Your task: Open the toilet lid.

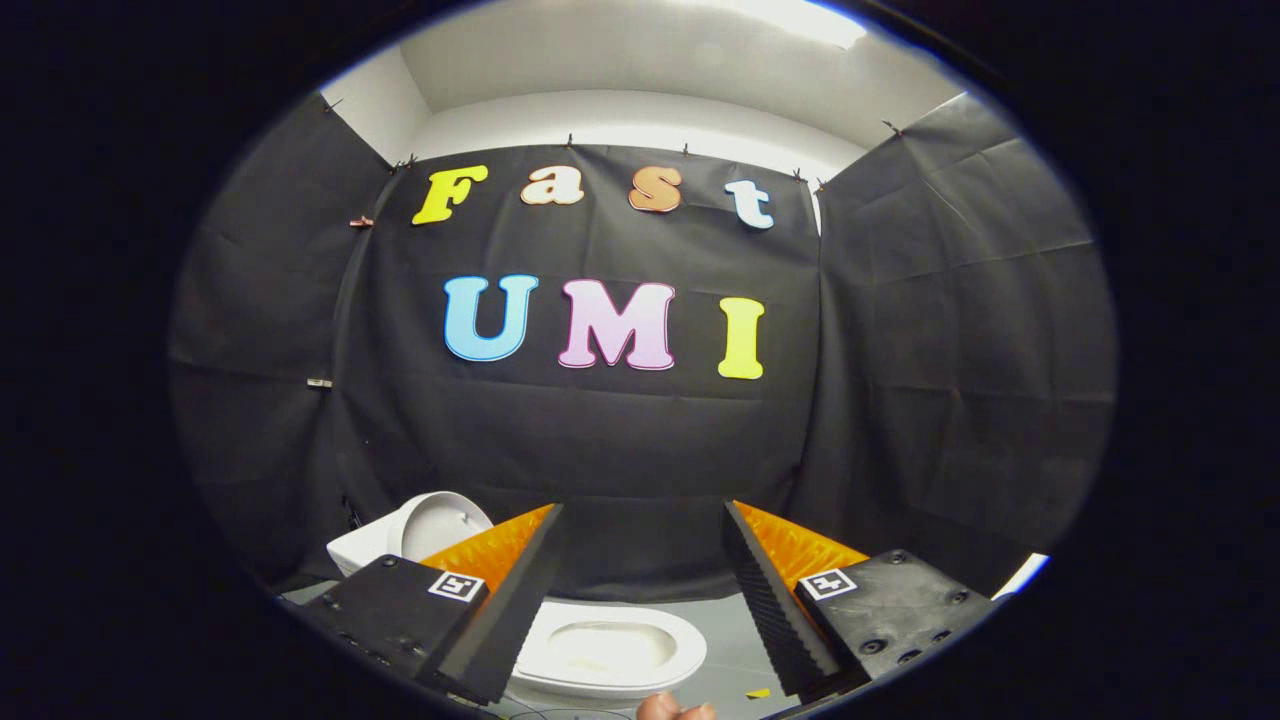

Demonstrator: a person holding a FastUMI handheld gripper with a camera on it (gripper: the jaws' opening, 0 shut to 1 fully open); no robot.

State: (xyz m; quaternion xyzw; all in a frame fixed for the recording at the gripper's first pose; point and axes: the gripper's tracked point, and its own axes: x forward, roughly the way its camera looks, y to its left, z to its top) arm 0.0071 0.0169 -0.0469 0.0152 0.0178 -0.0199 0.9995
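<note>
**Hovering over toilet, lid already up**

Looking along the gripper [640,520], its two fingers were spread wide apart with nothing between them, jaws released. Both fingers pointed at the black cloth wall [620,450] of the booth, raised well above the fixture.

Toilet [608,655] sat low, below and between the fingers, partly hidden behind the left finger. White seat ring and the pale bowl inside it were exposed, seen from above. Toilet lid [440,525] stood tilted up and back, just beyond the left finger, its inner face toward the camera; white tank [358,550] just beside it on the left. No contact between fingers and lid or seat.

Grey floor [735,640] ran between toilet and right finger. Small yellow scrap [757,692] lay on it near the right finger's base. A fingertip of the person [672,709] showed just below the seat.
</note>
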